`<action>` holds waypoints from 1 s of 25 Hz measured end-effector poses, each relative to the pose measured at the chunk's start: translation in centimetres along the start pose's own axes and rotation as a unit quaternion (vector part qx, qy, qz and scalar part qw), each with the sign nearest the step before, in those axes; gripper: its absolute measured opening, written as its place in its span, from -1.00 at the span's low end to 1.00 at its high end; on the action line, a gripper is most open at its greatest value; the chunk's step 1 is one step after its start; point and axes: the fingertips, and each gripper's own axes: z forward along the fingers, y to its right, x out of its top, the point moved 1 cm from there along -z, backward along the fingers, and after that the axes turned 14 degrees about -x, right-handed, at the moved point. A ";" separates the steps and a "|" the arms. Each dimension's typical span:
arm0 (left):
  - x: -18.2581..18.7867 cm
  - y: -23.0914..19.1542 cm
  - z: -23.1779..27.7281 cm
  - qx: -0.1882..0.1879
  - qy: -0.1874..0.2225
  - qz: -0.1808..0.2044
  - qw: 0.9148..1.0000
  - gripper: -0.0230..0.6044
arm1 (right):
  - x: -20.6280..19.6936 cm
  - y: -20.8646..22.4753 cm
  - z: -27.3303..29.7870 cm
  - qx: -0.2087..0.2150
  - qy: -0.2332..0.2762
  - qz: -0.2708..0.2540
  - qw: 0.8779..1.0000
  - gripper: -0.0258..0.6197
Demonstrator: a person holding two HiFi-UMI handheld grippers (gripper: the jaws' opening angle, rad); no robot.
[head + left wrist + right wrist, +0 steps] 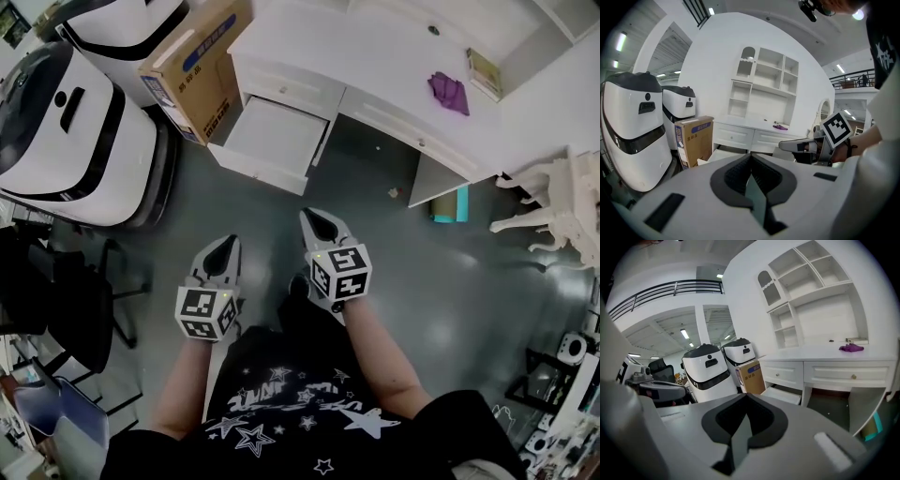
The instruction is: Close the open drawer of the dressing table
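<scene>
Head view: dressing table (356, 47) cropped at top edge; drawer (272, 141) pulled out, white. Left gripper (225, 246), right gripper (312, 218): jaws together, empty.

One desk (356, 37) has one open drawer (272, 136) and two shut drawers (291, 89) (412, 127). At its right edge lie one purple cloth (448, 92) and one book-like item (484, 73). Two white machines (66, 122) (131, 28), one box (192, 66), two tongs: left tongs (227, 242), right tongs (309, 217).

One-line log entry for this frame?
phase: pre-contact | left gripper: shut, empty | right gripper: shut, empty | white dressing-table drawer: open, untouched
</scene>
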 end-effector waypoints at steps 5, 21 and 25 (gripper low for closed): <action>1.0 -1.2 2.5 0.016 0.009 -0.006 1.000 -0.90 | -0.4 1.3 2.8 0.018 -0.013 0.003 1.000 -0.91; -0.2 -9.6 9.0 -0.015 -0.011 -0.027 0.999 -0.90 | -3.9 3.1 10.4 -0.059 -0.086 0.051 0.993 -0.91; -2.6 -12.4 11.6 -0.026 -0.045 -0.018 0.998 -0.90 | -5.3 3.0 12.8 -0.077 -0.092 0.048 0.992 -0.91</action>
